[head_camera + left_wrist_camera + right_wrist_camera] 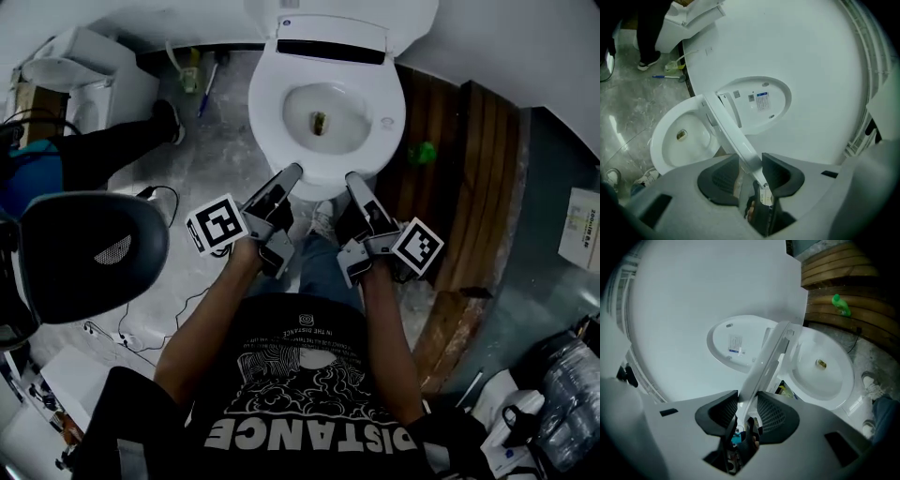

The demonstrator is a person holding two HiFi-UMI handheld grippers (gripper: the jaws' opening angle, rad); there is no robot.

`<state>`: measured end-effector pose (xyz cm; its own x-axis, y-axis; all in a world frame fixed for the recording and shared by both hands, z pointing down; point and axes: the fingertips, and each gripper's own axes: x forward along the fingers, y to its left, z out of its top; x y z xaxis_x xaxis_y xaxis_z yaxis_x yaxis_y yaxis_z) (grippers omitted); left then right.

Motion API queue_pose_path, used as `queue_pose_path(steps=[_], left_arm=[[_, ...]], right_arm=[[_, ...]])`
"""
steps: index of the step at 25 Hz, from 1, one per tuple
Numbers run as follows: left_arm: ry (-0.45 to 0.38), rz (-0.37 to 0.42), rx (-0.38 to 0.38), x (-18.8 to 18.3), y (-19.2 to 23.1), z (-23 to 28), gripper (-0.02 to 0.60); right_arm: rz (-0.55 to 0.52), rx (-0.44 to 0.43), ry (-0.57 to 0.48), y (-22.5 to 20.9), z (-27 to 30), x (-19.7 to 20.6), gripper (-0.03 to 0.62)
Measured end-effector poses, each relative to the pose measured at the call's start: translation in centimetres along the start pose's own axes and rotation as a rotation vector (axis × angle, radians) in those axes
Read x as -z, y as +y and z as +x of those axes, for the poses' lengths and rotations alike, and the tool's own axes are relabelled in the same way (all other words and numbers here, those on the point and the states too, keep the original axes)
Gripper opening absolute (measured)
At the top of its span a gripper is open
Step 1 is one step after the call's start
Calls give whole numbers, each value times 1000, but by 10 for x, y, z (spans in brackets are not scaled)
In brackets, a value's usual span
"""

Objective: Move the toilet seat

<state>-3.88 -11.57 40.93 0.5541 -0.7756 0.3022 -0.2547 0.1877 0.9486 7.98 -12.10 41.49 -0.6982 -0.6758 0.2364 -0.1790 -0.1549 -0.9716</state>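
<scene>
- Head view: the left gripper (289, 173) and the right gripper (356, 180) meet the front of the toilet seat (323, 174), one on each side of its centre line. We stand just before the bowl (323, 117).
- Head view, surroundings: a second toilet (80, 66) and a bystander's leg (112, 145) lie to the left. Wooden boards (469, 159) and a green bottle (422, 153) lie to the right, and cables (178, 309) run over the floor. None of these lies in the seat's path.
- Left gripper view: the jaws stand part-way open and clamp the seat's thin front rim. The seat runs edge-on, tilted up off the bowl, with the lid (759, 101) upright behind it.
- Right gripper view: these jaws are likewise part-way apart and pressed on the same rim, which sits shallow between the pads.
- Risk: we judge both grips shallow on a smooth, slanting rim. A slip at either gripper would drop the seat onto the bowl.
- Risk: uneven travel of the two grippers would twist the seat at its hinge.
- Obstruction: only the raised lid stands in the way. A fast arrival would knock the seat against it.
</scene>
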Motion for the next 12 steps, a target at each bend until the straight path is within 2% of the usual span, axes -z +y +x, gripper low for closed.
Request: queue_pose_path(steps=[9, 12], left_arm=[[-81, 74, 81, -46, -55, 20, 160], [-98, 93, 75, -68, -68, 36, 158]], right_arm=[[-45, -103, 41, 60, 31, -31, 121], [-34, -119, 48, 74, 52, -49, 117]])
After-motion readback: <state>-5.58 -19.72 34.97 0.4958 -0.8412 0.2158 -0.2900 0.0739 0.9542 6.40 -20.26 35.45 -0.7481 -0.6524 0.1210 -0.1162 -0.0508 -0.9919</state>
